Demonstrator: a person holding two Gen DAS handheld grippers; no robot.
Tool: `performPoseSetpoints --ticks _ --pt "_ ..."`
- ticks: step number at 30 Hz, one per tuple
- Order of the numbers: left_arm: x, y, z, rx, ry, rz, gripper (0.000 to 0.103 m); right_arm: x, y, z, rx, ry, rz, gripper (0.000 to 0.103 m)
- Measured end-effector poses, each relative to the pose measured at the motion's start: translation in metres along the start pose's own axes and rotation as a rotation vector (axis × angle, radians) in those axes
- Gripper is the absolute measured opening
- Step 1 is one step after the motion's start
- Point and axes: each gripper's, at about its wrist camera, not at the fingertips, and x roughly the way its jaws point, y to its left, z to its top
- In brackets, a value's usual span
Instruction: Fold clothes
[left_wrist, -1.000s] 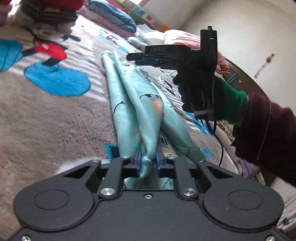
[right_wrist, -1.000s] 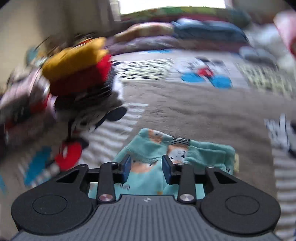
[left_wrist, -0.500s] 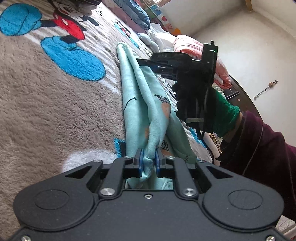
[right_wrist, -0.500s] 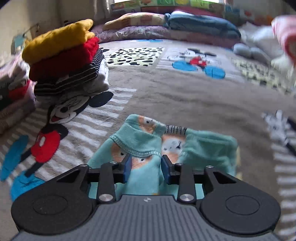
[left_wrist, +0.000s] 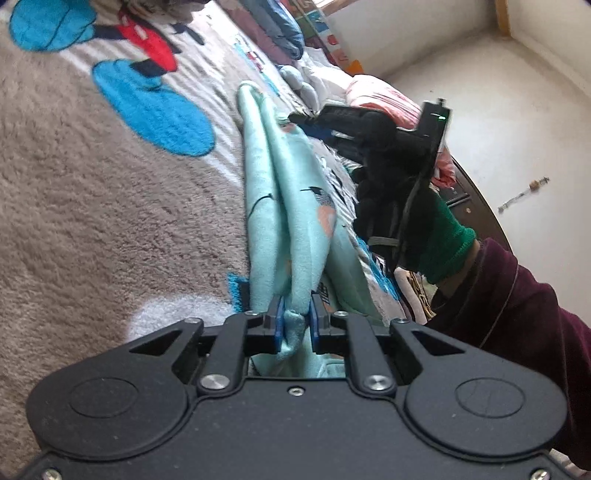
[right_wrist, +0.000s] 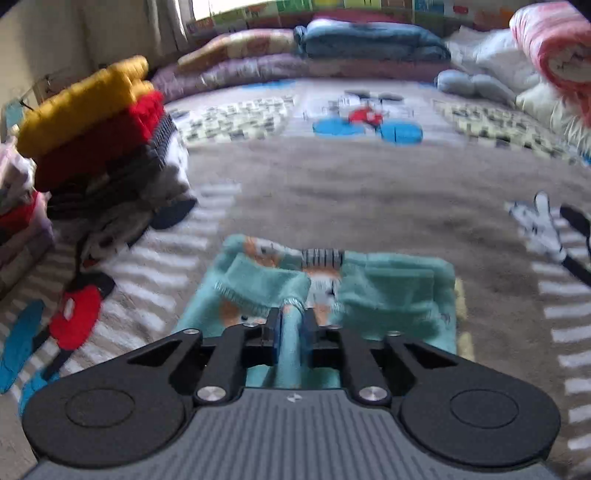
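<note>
Left wrist: left gripper (left_wrist: 294, 325) clamped on teal garment (left_wrist: 291, 206), which runs toward 12 o'clock over the blanket (left_wrist: 92, 221); right gripper (left_wrist: 314, 123) at its far end, 1 o'clock.

Right wrist: right gripper (right_wrist: 291, 328) pinching a hem ridge. Folded stack (right_wrist: 96, 125) at 10 o'clock.

Judgement: mid-fold, both ends held; next, bring the ends together evenly.

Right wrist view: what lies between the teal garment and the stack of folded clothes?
Only bare striped blanket separates the teal garment from the stack at left, shown in the right wrist view.
</note>
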Motion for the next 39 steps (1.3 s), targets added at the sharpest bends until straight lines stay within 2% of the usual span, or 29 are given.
performPoseSetpoints --ticks 4,8,10,13,15,19,22,23,26,27,29,30,31,33,36,39 --pt "-0.009 -0.008 0.003 0.056 -0.04 0.019 0.014 -0.039 0.009 0.0 -0.072 -0.102 0.045 0.025" --pt "-0.017 -0.028 0.005 0.187 -0.123 0.056 0.014 -0.076 0.018 -0.017 -0.188 -0.105 0.115 0.025" --pt "-0.019 -0.039 0.006 0.257 -0.162 0.059 0.014 -0.094 0.026 -0.036 -0.255 -0.107 0.14 0.025" --pt "-0.008 -0.057 0.008 0.357 -0.169 0.055 0.014 -0.114 0.039 -0.069 -0.349 -0.122 0.146 0.025" --pt "0.01 -0.066 0.006 0.422 -0.123 0.098 0.014 -0.12 0.043 -0.085 -0.379 -0.132 0.14 0.026" --pt "0.044 -0.059 0.003 0.429 -0.014 0.269 0.014 -0.109 0.031 -0.083 -0.276 -0.088 0.142 0.029" --pt "0.028 -0.068 0.008 0.435 -0.108 0.214 0.015 -0.101 0.023 -0.082 -0.199 -0.056 0.144 0.03" --pt "0.031 -0.063 0.01 0.41 -0.095 0.22 0.016 -0.108 0.022 -0.081 -0.189 -0.076 0.147 0.029" --pt "0.039 -0.049 0.015 0.335 -0.057 0.241 0.017 -0.1 0.031 -0.091 -0.31 0.06 0.125 0.032" --pt "0.04 -0.045 0.017 0.316 -0.048 0.246 0.017 -0.11 0.031 -0.092 -0.306 0.026 0.126 0.032" --pt "0.026 -0.058 0.016 0.379 -0.096 0.219 0.021 -0.132 0.03 -0.094 -0.296 -0.041 0.129 0.032" --pt "0.019 -0.063 0.013 0.421 -0.116 0.222 0.026 -0.148 0.024 -0.096 -0.262 -0.087 0.152 0.032" --pt "0.014 -0.065 0.011 0.449 -0.128 0.23 0.026 -0.164 0.017 -0.099 -0.229 -0.133 0.174 0.032" --pt "0.006 -0.067 0.006 0.493 -0.134 0.247 0.026 -0.188 0.009 -0.113 -0.254 -0.186 0.135 0.032" --pt "-0.003 -0.074 -0.009 0.63 -0.125 0.326 0.029 -0.215 -0.01 -0.143 -0.281 -0.225 0.079 0.032" --pt "-0.004 -0.079 -0.031 0.815 -0.09 0.43 0.032 -0.228 -0.02 -0.175 -0.337 -0.222 0.03 0.033"
